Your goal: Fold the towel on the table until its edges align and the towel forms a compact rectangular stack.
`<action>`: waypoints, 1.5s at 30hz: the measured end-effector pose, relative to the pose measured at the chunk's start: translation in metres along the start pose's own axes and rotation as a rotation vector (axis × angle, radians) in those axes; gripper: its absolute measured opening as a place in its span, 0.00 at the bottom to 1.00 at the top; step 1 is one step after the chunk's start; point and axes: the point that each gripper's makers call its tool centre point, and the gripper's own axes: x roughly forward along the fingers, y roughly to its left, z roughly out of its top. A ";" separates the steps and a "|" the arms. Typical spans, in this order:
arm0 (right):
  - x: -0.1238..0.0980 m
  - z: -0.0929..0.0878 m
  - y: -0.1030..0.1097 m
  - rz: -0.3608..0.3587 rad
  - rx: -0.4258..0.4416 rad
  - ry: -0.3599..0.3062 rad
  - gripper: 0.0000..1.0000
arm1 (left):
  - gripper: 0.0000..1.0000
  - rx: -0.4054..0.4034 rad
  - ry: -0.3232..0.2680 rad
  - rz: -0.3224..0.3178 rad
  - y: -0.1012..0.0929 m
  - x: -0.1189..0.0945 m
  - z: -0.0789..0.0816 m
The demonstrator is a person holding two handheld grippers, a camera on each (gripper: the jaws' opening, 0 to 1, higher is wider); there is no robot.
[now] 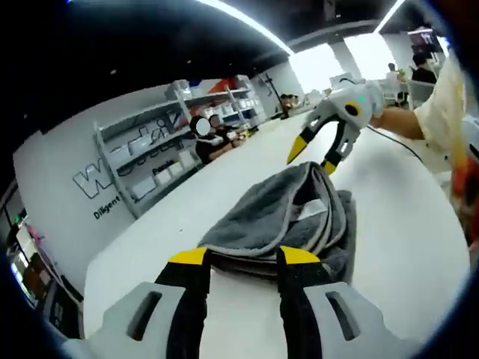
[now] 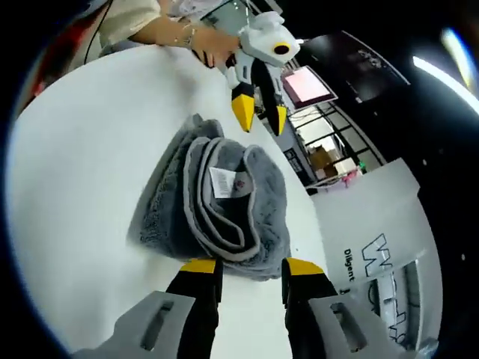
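A grey towel (image 1: 288, 221) is lying folded into a thick bundle on the white table (image 1: 397, 224), its white label (image 2: 223, 182) facing up. The left gripper (image 1: 243, 256) is hovering at the towel's near edge with jaws spread and nothing between them. The right gripper (image 2: 251, 266) is hovering at the opposite edge, likewise spread and empty.

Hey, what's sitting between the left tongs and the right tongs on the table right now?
The folded grey towel lies between them. In the left gripper view, the left tongs sit at its near edge and the right tongs hover, open, past its far edge.
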 end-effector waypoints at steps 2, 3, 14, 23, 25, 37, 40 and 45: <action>0.002 0.000 0.003 0.000 -0.011 0.004 0.27 | 0.32 0.114 0.023 0.016 0.001 0.006 0.000; 0.001 0.001 0.003 0.001 -0.011 0.004 0.27 | 0.30 0.137 0.030 0.019 0.001 0.007 -0.001; 0.003 0.006 0.006 0.007 0.016 -0.027 0.27 | 0.25 0.442 0.157 0.016 -0.010 0.007 -0.008; 0.003 0.009 0.005 0.001 0.010 -0.028 0.26 | 0.29 0.532 0.205 0.042 -0.006 0.008 -0.019; 0.003 0.010 0.006 0.010 0.013 -0.028 0.23 | 0.29 0.595 0.231 0.027 -0.011 0.013 -0.021; 0.005 0.019 0.005 0.048 -0.010 -0.057 0.13 | 0.07 0.663 0.241 -0.002 -0.017 0.020 -0.024; 0.004 0.021 0.004 0.055 0.012 -0.069 0.11 | 0.04 0.613 0.227 -0.012 -0.016 0.017 -0.022; 0.000 0.026 -0.002 0.064 0.102 -0.119 0.09 | 0.03 0.492 0.138 -0.033 -0.019 0.011 -0.004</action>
